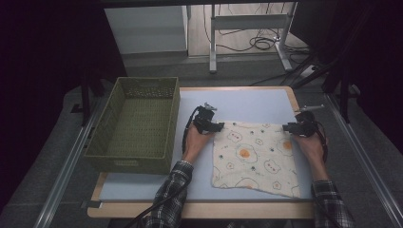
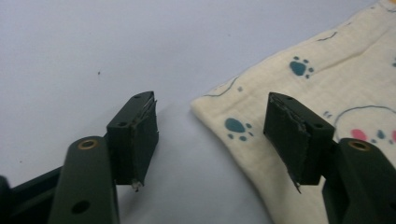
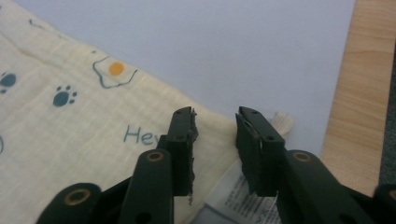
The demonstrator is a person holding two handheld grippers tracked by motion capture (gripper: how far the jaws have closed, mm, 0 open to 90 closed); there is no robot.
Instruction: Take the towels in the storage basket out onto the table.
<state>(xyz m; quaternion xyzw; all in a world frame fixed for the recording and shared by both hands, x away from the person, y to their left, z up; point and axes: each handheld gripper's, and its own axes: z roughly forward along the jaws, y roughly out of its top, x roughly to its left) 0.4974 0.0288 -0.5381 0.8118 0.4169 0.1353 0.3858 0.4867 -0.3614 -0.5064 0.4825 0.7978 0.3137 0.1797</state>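
A cream cloth printed with fried eggs, paw prints and bears lies flat on the pale blue mat. My left gripper rests at the cloth's far left corner. Its jaws stand wide open in the left gripper view, one over bare mat and one over the cloth, with the corner tip between them. My right gripper sits at the far right corner. In the right gripper view it is open with a narrower gap, low over the cloth corner and a white label.
A deep green woven basket stands on the left side of the table, close to my left hand. The wooden table edge runs just right of the right gripper. Desk legs and cables lie on the floor beyond.
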